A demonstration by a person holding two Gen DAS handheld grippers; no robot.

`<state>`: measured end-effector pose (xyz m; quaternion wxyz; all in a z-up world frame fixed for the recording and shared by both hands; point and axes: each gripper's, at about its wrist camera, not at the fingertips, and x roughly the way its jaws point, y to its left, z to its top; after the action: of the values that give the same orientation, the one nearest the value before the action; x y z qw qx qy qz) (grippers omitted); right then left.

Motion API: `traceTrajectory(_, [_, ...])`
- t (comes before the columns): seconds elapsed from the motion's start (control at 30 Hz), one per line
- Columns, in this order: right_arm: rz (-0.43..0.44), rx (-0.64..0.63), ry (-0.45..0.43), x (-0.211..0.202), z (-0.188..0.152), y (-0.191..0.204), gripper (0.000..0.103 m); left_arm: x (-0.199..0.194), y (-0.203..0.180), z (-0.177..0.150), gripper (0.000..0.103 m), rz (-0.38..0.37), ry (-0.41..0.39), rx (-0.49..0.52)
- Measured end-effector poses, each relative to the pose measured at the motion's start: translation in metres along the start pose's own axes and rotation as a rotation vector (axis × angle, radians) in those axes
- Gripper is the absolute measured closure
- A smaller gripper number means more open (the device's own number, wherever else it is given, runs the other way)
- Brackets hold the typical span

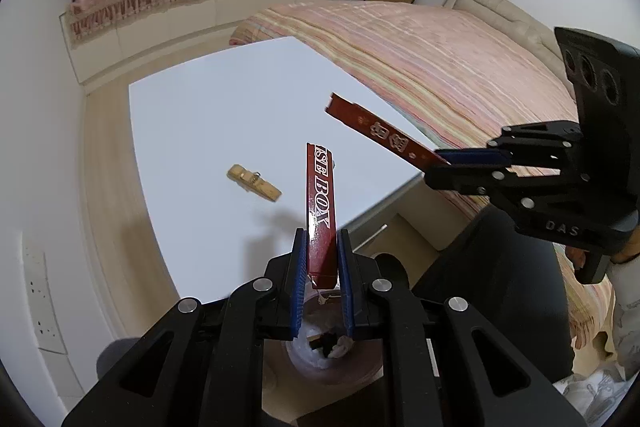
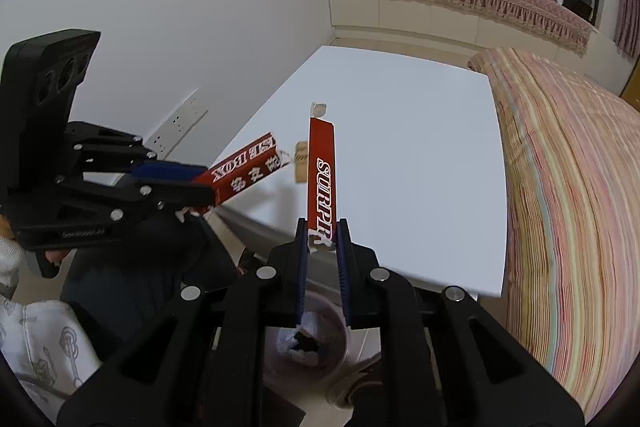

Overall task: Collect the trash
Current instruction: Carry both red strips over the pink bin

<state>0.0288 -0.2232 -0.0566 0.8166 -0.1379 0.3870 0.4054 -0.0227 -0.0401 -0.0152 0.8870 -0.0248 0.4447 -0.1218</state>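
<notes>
Red "BOX" strip [image 1: 322, 211] clamped in left gripper [image 1: 322, 255] jaws, red "SURPR" strip [image 2: 321, 179] in right gripper [image 2: 322, 239] jaws.

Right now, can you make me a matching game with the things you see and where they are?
Things:
1. red strip reading "SE BOX"
2. red strip reading "SURPR"
3. wooden clothespin
4. round bin

Places:
A. lying on the white table
B. pinched in the right claw
C. on the floor under both claws
D. pinched in the left claw

Pairs: 1-D, 2-B, 3-A, 4-C
</notes>
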Motion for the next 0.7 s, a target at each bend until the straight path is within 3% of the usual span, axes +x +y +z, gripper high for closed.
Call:
traceTrajectory(0.3, [-0.007,0.023,0.014,-0.022,-0.048,0.028,0.09,-0.012,-0.015,-0.032,0.089,-0.003,0.004,0.029])
traceTrajectory(0.7, [0.012,0.052,0.074,-0.014,-0.101,0.049,0.09,-0.009,-0.033,-0.072,0.089,-0.016,0.047,0.042])
